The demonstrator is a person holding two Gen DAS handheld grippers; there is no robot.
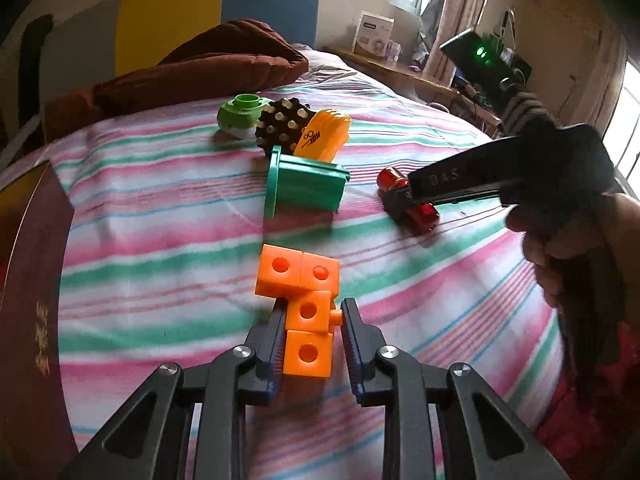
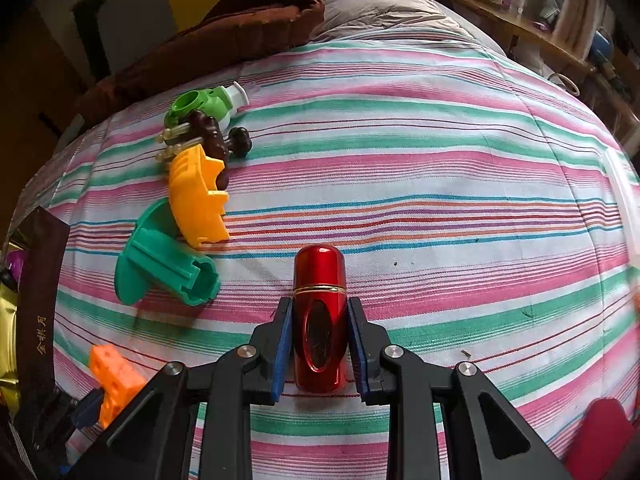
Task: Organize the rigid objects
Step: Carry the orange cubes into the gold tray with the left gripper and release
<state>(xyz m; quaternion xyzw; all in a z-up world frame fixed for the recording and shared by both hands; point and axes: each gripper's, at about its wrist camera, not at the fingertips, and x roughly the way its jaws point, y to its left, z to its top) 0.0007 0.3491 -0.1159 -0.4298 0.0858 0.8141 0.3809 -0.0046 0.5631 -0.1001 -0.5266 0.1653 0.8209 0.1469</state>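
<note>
Closely, we had the right claw [image 2: 319, 316] pinching a glossy red metal capsule [image 2: 319, 320] lying on the striped bedsheet [image 2: 440, 160]. Our left claw [image 1: 313, 322] straddled the orange block cluster [image 1: 304, 308]; whether it gripped, we could not tell. Only the left wrist view showed the hairbrush's [image 1: 283, 124] studded face; the right showed its knobbed handle beside the yellow comb guard [image 2: 196, 196] and teal ridged holder [image 2: 164, 264].

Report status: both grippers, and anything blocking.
Left hand-held gripper straddling orange block cluster, not clamped. Right hand-held gripper shut on red metallic capsule. Nothing blocking either.
</note>
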